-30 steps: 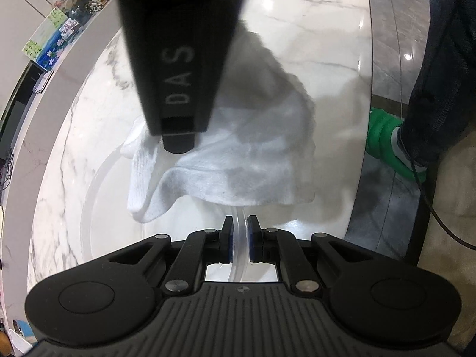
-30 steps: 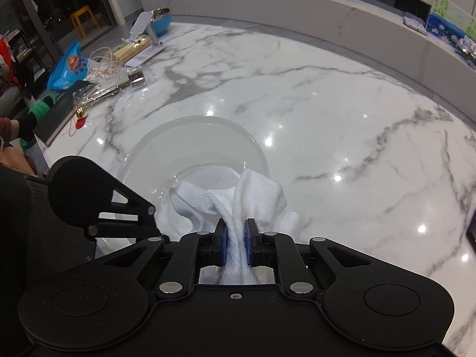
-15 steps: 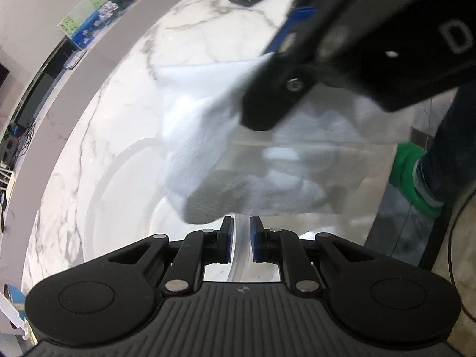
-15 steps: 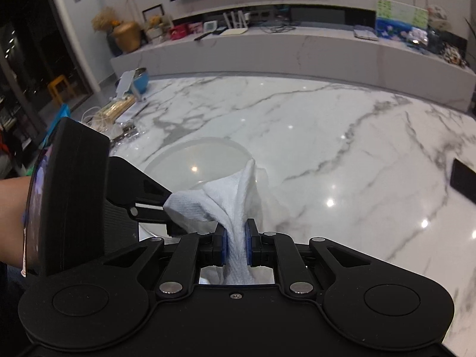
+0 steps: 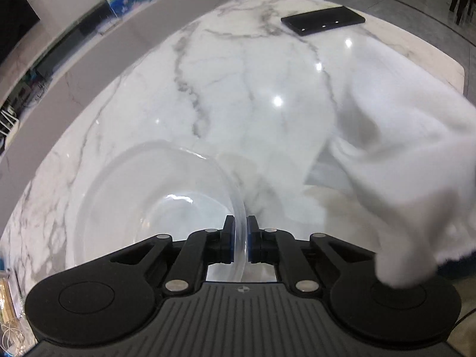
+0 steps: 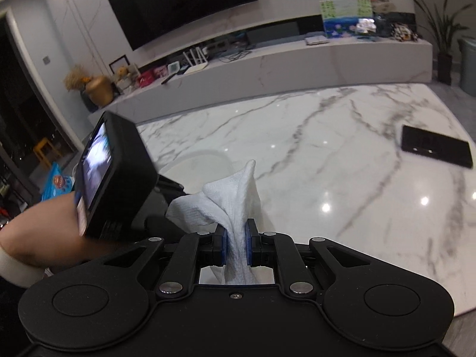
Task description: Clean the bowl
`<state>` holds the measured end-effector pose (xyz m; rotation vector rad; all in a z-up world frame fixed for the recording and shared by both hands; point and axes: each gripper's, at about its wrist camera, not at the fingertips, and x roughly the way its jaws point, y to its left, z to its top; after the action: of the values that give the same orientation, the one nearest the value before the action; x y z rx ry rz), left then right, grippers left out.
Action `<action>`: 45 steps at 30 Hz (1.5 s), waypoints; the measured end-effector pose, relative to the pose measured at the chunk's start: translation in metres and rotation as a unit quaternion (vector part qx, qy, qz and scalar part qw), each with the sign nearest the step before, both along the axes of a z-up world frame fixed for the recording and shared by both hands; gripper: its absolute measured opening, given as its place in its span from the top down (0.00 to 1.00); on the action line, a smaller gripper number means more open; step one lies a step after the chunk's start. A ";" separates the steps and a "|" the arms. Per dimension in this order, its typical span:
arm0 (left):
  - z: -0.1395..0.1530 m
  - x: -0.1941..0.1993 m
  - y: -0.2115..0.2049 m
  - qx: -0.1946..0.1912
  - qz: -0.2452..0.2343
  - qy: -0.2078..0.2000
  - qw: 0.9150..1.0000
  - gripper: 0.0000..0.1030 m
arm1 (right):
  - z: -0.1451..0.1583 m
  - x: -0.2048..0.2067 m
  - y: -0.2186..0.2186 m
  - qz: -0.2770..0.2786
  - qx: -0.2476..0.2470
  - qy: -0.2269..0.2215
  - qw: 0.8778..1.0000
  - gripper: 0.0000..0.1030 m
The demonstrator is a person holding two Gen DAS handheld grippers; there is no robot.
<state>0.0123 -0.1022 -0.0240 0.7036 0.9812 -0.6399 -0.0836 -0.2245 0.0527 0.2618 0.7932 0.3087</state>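
Left wrist view first: at the left edge of my marble table (image 5: 267, 95) sits the clear bowl (image 5: 148, 208), tipped a little toward me, and my left gripper (image 5: 239, 238) is clamped on its rim, the thin transparent wall pinched between the two blue pads. Further right, near the far table edge, lies a flat black device (image 5: 322, 20). At the far right the white cloth (image 5: 401, 163) hangs blurred in the air, outside the bowl, its lower corner draping over the gripper's right shoulder. From the right wrist view, at the left I see my forearm (image 6: 38, 232) and the camera block of the other gripper (image 6: 113, 175), with the bowl's pale rim (image 6: 196, 160) just behind it. In the middle my right gripper (image 6: 236, 244) is closed tight on the bunched cloth (image 6: 232, 202), which stands up in a peak above the pads. Off to the right, the black device (image 6: 435, 145) rests on the marble.
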 end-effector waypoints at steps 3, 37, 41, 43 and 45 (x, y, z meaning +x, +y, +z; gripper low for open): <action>0.001 -0.011 -0.025 0.016 -0.045 -0.004 0.999 0.94 | 0.000 -0.004 -0.014 -0.013 0.002 0.000 1.000 0.90; 0.029 0.083 0.125 -0.108 0.433 0.094 0.890 0.63 | -0.007 0.001 -0.037 -0.022 0.016 0.011 1.000 0.90; 0.030 0.091 0.126 -0.147 0.413 0.104 0.893 0.64 | -0.009 0.008 -0.029 -0.020 0.000 0.016 1.000 0.90; 0.036 0.091 0.127 -0.167 0.403 0.100 0.894 0.63 | -0.010 0.011 -0.025 -0.019 -0.008 0.019 1.000 0.90; 0.038 0.092 0.126 -0.180 0.394 0.100 0.896 0.63 | -0.010 0.015 -0.022 -0.020 -0.013 0.023 0.999 0.90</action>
<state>0.1045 0.0242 0.0140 -0.1200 1.1881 -0.1560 -0.0687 -0.2466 0.0427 0.2603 0.8350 0.2548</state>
